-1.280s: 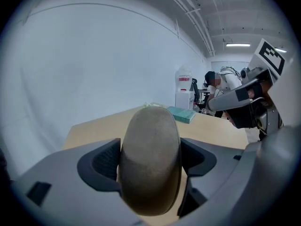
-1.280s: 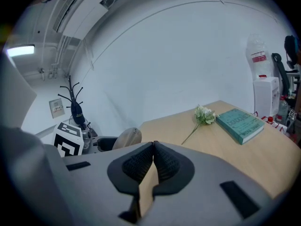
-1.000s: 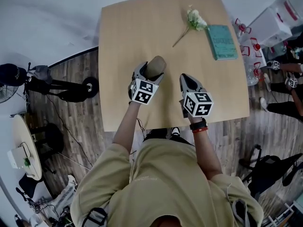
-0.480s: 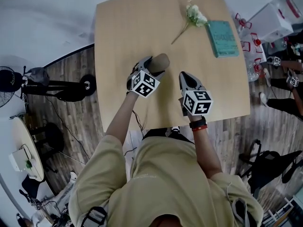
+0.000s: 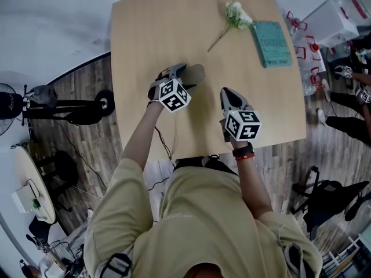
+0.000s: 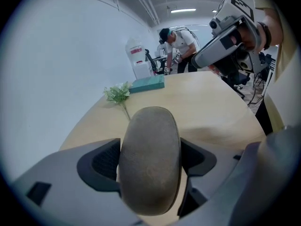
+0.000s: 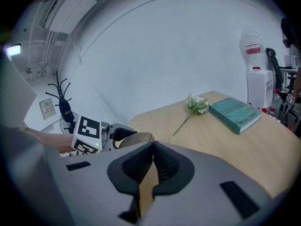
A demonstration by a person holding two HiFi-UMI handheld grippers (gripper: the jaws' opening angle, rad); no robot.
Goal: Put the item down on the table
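One grey-brown oval item (image 6: 150,159) is clamped between the jaws of the left gripper (image 5: 179,79), over the one table (image 5: 145,33). The right gripper (image 7: 152,149) is pressed closed and holds nothing. Beyond lie one flower sprig (image 5: 235,16) and one teal book (image 5: 271,42).

left claw (image 5: 185,77) and item (image 5: 197,73) perhaps farther forward

My head view looks steeply down on the tabletop (image 5: 145,28). Both gripper views skim it low, sharing the book (image 5: 271,42).
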